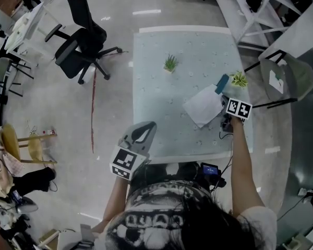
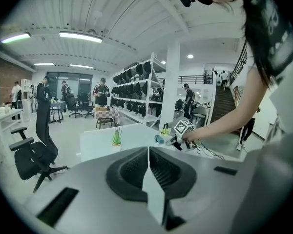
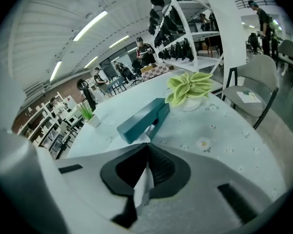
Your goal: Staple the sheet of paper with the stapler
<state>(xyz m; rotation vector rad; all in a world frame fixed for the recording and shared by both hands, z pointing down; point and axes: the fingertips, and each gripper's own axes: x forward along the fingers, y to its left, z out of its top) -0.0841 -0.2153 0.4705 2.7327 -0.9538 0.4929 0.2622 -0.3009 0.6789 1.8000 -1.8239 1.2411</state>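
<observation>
- Presently the stapler (image 3: 142, 116) lies directly ahead of the right tongs (image 3: 147, 143), just beyond their tips, on the far right part of the bench (image 1: 182, 46).
- Its long axis runs from the near left to the far right as the right gripper view shows it. The near end points toward the tongs, and the far end sits just beside a small potted plant (image 3: 189, 86).
- The sheet of paper (image 1: 202, 106) lies flat on the bench to the left of the right tongs. Its far right corner is at the near end of the stapler.
- Right tongs: the jaws are together. A white sliver shows at their tips, which I judge to be the corner of the sheet pinched between them; the body of the tongs hides the rest of the sheet in that view.
- Left tongs (image 2: 148, 149): the jaws are together with nothing between them. They hang over the near left edge of the bench, well apart from the stapler, which lies ahead and to their right.
- Judgement: the right hand is much the nearer. The coming move turns on keeping the sheet's corner lined up with the stapler's near end, and any press from the left hand needs a long reach across the bench.
</observation>
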